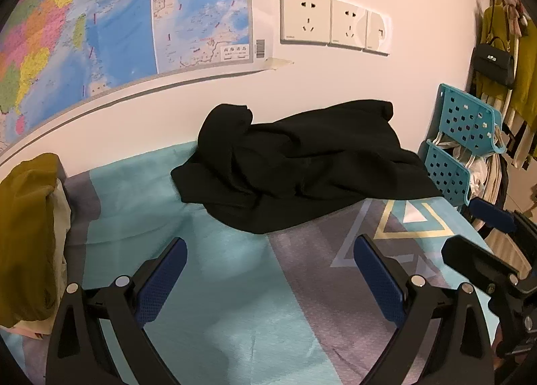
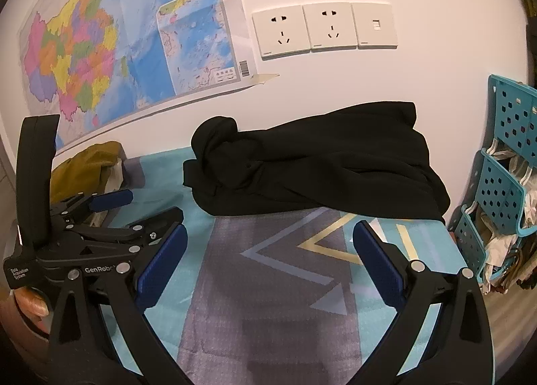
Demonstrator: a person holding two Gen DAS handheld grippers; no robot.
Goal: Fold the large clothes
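I find the black garment (image 1: 302, 167) lying crumpled in a heap on the patterned bedsheet (image 1: 208, 284), against the wall below the sockets (image 1: 330, 21) and right of the map (image 1: 117, 16). My left gripper (image 1: 270, 279) hovers over the sheet short of the garment, jaws wide, holding nothing. My right gripper (image 2: 268, 262) likewise, jaws wide and empty. A teal perforated rack (image 2: 503, 167) stands at the right.
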